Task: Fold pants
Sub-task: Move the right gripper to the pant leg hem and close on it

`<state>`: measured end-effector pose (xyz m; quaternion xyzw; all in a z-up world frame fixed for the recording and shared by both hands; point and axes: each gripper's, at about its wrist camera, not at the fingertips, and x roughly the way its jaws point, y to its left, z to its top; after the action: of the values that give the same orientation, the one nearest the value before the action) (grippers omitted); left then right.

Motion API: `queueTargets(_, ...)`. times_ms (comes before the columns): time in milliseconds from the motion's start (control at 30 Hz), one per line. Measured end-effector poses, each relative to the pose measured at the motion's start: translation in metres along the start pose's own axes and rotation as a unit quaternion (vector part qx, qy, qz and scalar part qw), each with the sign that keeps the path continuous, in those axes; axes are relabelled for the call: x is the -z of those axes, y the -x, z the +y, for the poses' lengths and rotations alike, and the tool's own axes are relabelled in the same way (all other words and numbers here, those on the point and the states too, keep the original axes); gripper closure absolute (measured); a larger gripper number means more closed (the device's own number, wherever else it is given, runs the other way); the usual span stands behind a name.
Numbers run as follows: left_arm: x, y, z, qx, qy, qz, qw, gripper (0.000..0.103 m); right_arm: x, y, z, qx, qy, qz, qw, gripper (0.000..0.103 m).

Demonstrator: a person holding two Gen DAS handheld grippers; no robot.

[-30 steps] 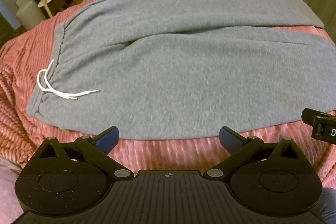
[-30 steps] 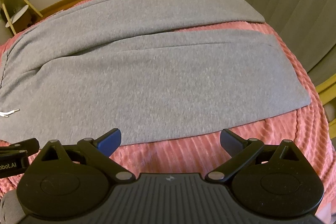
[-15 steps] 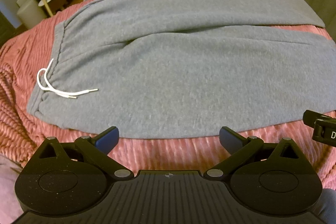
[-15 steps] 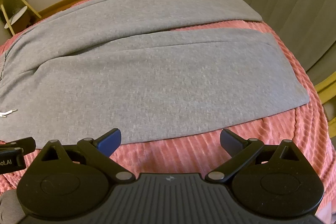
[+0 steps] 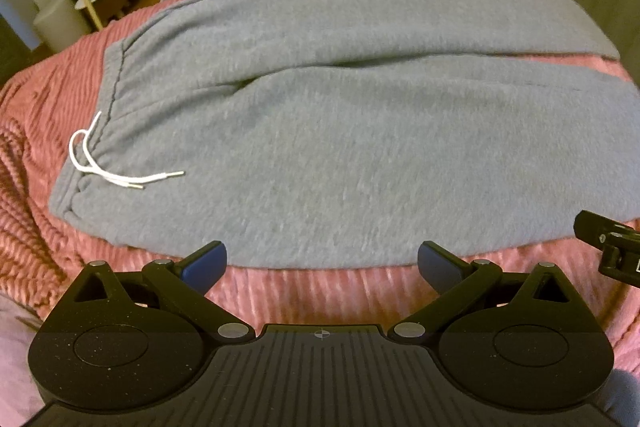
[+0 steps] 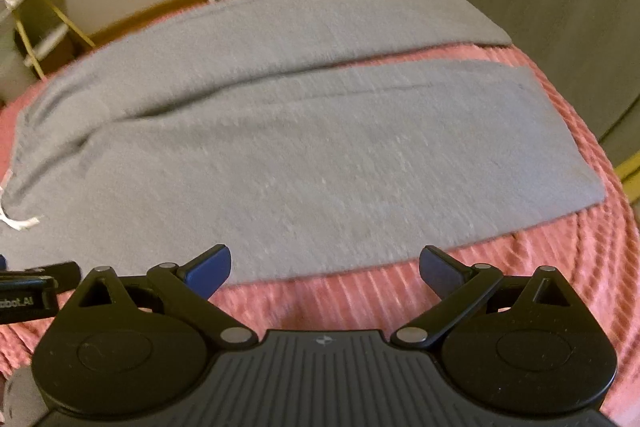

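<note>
- Since a second ago my right gripper has edged up and tipped a little; the pants sit lower in its view, slightly blurred
- My left gripper has barely shifted
- Pants lie flat on the pink ribbed blanket, both legs spread side by side
- White drawstring rests on the pants at the waistband end
- Both sets of jaws are spread wide, holding nothing, just short of the pants' near edge
</note>
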<state>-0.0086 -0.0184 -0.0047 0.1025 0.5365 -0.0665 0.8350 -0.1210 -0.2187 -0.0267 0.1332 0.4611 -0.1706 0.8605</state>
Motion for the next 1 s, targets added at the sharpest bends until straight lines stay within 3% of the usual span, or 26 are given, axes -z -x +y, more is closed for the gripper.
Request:
queueTargets(133,-0.013,0.008,0.01,0.002,0.026,-0.019,0.9995,0.0,-0.013,0.002,-0.016,-0.038,-0.02,-0.039,0.998,0.003)
queueTargets(300,-0.041,0.007,0.028,-0.009,0.083,-0.042,0.9956,0.0,-0.055,-0.035,-0.054,-0.122,-0.092,-0.009,0.988,0.003)
queueTargets(333,-0.048,0.004,0.034,-0.015,0.1,-0.048,0.9937,0.0,-0.065,-0.038,-0.057,-0.113,-0.097,-0.023,0.989,0.003)
queueTargets(467,-0.076,-0.012,0.055,-0.045,0.172,-0.077,0.981,0.0,-0.124,-0.042,-0.051,-0.031,-0.061,-0.154,0.986,0.003)
queueTargets(500,-0.081,-0.018,0.06,-0.047,0.188,-0.089,0.9771,0.0,-0.141,-0.05,-0.049,-0.024,-0.055,-0.15,0.987,0.003)
queueTargets(600,-0.09,-0.044,0.076,-0.074,0.215,-0.11,0.9675,0.0,-0.203,-0.109,-0.041,-0.034,-0.049,-0.076,0.995,0.003)
queueTargets(700,-0.09,-0.067,0.092,-0.135,0.248,-0.124,0.9513,0.0,-0.265,-0.167,-0.041,0.01,-0.077,-0.053,0.996,0.003)
queueTargets(767,-0.093,-0.079,0.103,-0.157,0.254,-0.135,0.9447,0.0,-0.314,-0.213,-0.044,0.035,-0.108,-0.032,0.993,0.003)
queueTargets(900,-0.107,-0.098,0.121,-0.185,0.243,-0.152,0.9401,0.0,-0.385,-0.287,-0.053,0.07,-0.192,-0.015,0.979,0.004)
queueTargets(1000,-0.12,-0.115,0.131,-0.195,0.245,-0.146,0.9384,0.0,-0.415,-0.323,-0.054,0.089,-0.231,-0.027,0.968,0.007)
